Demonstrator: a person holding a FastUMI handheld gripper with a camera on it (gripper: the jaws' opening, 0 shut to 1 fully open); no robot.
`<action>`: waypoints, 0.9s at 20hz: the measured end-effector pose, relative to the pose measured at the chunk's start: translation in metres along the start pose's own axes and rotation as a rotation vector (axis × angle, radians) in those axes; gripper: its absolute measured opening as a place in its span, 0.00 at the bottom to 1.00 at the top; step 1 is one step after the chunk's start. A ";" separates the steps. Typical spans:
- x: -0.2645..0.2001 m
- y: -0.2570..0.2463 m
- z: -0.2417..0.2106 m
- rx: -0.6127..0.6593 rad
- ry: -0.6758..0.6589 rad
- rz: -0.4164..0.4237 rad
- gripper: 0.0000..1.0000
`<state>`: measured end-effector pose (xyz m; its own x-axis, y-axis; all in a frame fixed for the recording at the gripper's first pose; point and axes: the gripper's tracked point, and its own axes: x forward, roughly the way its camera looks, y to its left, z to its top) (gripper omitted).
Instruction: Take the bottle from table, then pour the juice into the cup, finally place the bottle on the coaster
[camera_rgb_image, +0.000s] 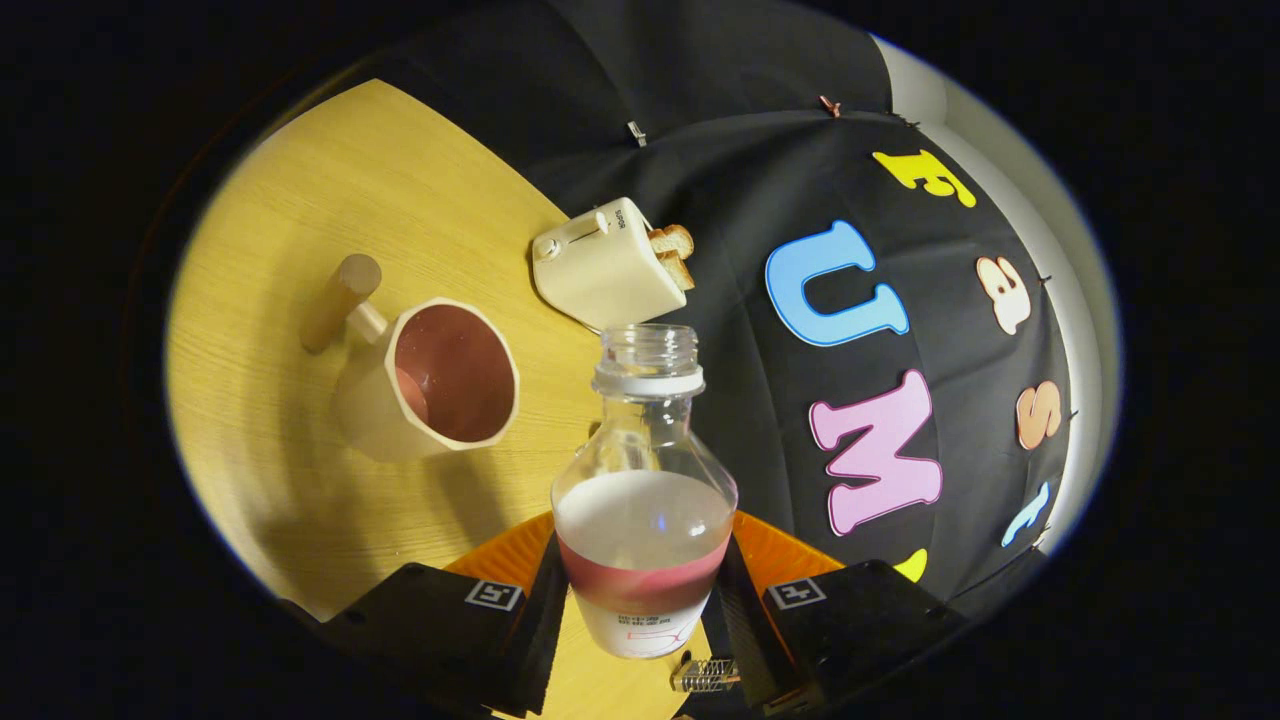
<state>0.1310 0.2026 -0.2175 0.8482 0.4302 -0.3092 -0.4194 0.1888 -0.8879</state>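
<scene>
While the claw (643, 600) pinches the uncapped juice bottle (645, 510) on both sides, tipping short of the mug (440, 380) ahead-left would spill onto the bench (330, 200).

The single camera rides on the claw (640, 600) and looks forward along its two fingers, rolled to one side, so the pale wooden surface (300, 250) appears tilted. The clear plastic bottle (643, 500) clamped between the fingers sits very near the lens; the cream faceted cup (430, 385) lies beyond.
</scene>
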 end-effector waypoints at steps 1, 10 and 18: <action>0.001 0.000 0.001 -0.015 0.002 -0.004 0.74; 0.014 0.006 0.000 -0.223 -0.011 -0.019 0.74; 0.028 0.006 0.002 -0.386 -0.042 -0.011 0.73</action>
<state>0.1512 0.2178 -0.2307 0.8347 0.4669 -0.2921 -0.2513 -0.1490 -0.9564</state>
